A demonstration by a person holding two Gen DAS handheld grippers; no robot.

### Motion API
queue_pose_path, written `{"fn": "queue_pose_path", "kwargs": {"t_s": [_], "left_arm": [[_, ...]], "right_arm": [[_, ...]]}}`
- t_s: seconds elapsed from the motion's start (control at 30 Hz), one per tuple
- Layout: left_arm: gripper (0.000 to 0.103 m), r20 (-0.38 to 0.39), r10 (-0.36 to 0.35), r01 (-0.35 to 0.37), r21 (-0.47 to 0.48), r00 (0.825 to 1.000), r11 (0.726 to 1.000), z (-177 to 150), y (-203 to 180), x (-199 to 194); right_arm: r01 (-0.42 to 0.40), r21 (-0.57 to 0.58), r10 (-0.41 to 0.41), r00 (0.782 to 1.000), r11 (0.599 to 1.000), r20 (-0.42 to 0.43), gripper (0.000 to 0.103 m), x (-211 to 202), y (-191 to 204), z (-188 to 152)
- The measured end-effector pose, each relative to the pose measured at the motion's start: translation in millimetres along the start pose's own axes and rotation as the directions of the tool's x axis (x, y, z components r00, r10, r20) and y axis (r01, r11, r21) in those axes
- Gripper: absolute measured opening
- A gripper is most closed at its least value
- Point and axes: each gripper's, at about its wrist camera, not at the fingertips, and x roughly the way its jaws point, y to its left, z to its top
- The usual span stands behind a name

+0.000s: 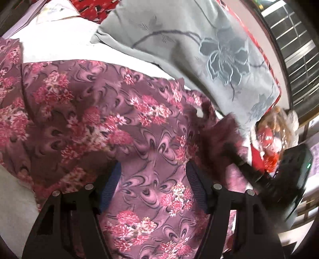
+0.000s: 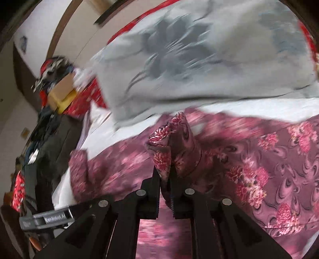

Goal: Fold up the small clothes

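Note:
A mauve garment with pink flower print lies spread on a white sheet. It also shows in the right wrist view. My left gripper hovers close over the cloth with its jaws wide apart and nothing between them. My right gripper is shut on a bunched fold of the garment, which stands up between the fingers. In the left wrist view the right gripper appears blurred at the right, at the garment's edge.
A grey pillow with a dark flower print lies just beyond the garment; it also shows in the right wrist view. Red patterned bedding lies behind. A pile of clothes and a cardboard box sit at the left. A barred window is at the right.

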Motion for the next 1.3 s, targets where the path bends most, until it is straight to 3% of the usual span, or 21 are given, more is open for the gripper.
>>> {"fn": "queue_pose_path", "kwargs": {"t_s": [0.1, 0.17, 0.27, 0.33, 0.43, 0.5, 0.53, 0.57, 0.6, 0.7, 0.77, 0.87, 0.97, 1.03, 1.07, 1.1, 1.13, 1.17, 1.23, 1.3], "left_arm": [[0.067, -0.011, -0.054, 0.053, -0.018, 0.999, 0.998, 0, 3, -2], [0.067, -0.035, -0.095, 0.094, -0.03, 0.995, 0.995, -1, 2, 2], [0.067, -0.086, -0.142, 0.141, -0.023, 0.986, 0.99, -5, -7, 14], [0.067, -0.118, -0.136, 0.137, 0.001, 0.984, 0.991, -9, -17, 25], [0.077, -0.132, -0.097, 0.104, 0.049, 0.986, 0.993, -13, -35, 38], [0.078, -0.082, -0.065, 0.071, 0.082, 0.995, 0.994, -14, -51, 40], [0.074, -0.059, -0.059, 0.064, 0.09, 0.996, 0.994, -14, -56, 41], [0.049, -0.043, -0.055, 0.059, 0.097, 0.998, 0.994, -14, -59, 41], [0.008, -0.019, -0.034, 0.036, 0.113, 0.999, 0.993, -14, -63, 41], [0.004, 0.052, 0.028, -0.034, 0.119, 0.998, 0.992, -10, -65, 33], [0.004, 0.117, 0.016, -0.026, 0.085, 0.993, 0.996, -5, -56, 11], [0.004, 0.223, 0.099, -0.108, 0.03, 0.97, 0.994, 2, -35, -20], [0.004, 0.203, 0.109, -0.11, -0.006, 0.973, 0.994, 2, -14, -22], [0.004, 0.164, 0.117, -0.113, -0.032, 0.98, 0.993, 3, -7, -13], [0.004, 0.155, 0.121, -0.118, -0.03, 0.98, 0.993, 3, -5, -10], [0.004, 0.149, 0.133, -0.13, -0.026, 0.98, 0.991, 3, -7, -8], [0.004, 0.15, 0.135, -0.134, -0.02, 0.979, 0.991, 3, -8, -8], [0.005, 0.152, 0.133, -0.133, -0.011, 0.979, 0.991, 1, -11, -10], [0.005, 0.151, 0.15, -0.152, -0.002, 0.977, 0.988, 0, -13, -10], [0.011, 0.114, 0.217, -0.22, 0.009, 0.969, 0.975, -1, -12, -2]], "right_arm": [[0.015, -0.05, -0.019, 0.997, 0.999, -0.077, 0.022, 26, 22, -26], [0.016, -0.07, -0.026, 0.99, 0.997, -0.137, 0.024, 37, 29, -43], [0.021, -0.129, -0.039, 0.99, 0.991, -0.138, 0.04, 25, 36, -60], [0.037, -0.155, -0.056, 0.992, 0.987, -0.116, 0.051, 2, 33, -68], [0.073, -0.137, -0.085, 0.993, 0.988, -0.083, 0.052, -33, 9, -77], [0.109, -0.097, -0.116, 0.991, 0.989, -0.062, 0.052, -54, -9, -79], [0.127, -0.076, -0.131, 0.99, 0.989, -0.051, 0.052, -64, -20, -79], [0.151, -0.046, -0.152, 0.988, 0.988, -0.036, 0.052, -75, -32, -80], [0.175, -0.016, -0.175, 0.984, 0.985, -0.019, 0.052, -86, -44, -80], [0.253, 0.085, -0.257, 0.966, 0.964, 0.035, 0.054, -117, -83, -77], [0.284, 0.151, -0.296, 0.953, 0.947, 0.061, 0.057, -133, -103, -74], [0.31, 0.251, -0.343, 0.934, 0.917, 0.102, 0.06, -149, -137, -66], [0.301, 0.354, -0.354, 0.931, 0.886, 0.094, 0.061, -141, -170, -59], [0.267, 0.396, -0.322, 0.944, 0.879, 0.078, 0.061, -127, -182, -59], [0.245, 0.412, -0.295, 0.953, 0.878, 0.062, 0.06, -118, -186, -58], [0.222, 0.42, -0.262, 0.964, 0.88, 0.041, 0.05, -109, -190, -59], [0.206, 0.413, -0.239, 0.97, 0.887, 0.029, 0.012, -102, -189, -59], [0.217, 0.383, -0.246, 0.969, 0.898, 0.029, 0.006, -99, -184, -56], [0.231, 0.353, -0.277, 0.957, 0.907, 0.086, 0.005, -109, -174, -53], [0.241, 0.351, -0.3, 0.946, 0.905, 0.123, 0.005, -117, -173, -55]]}}
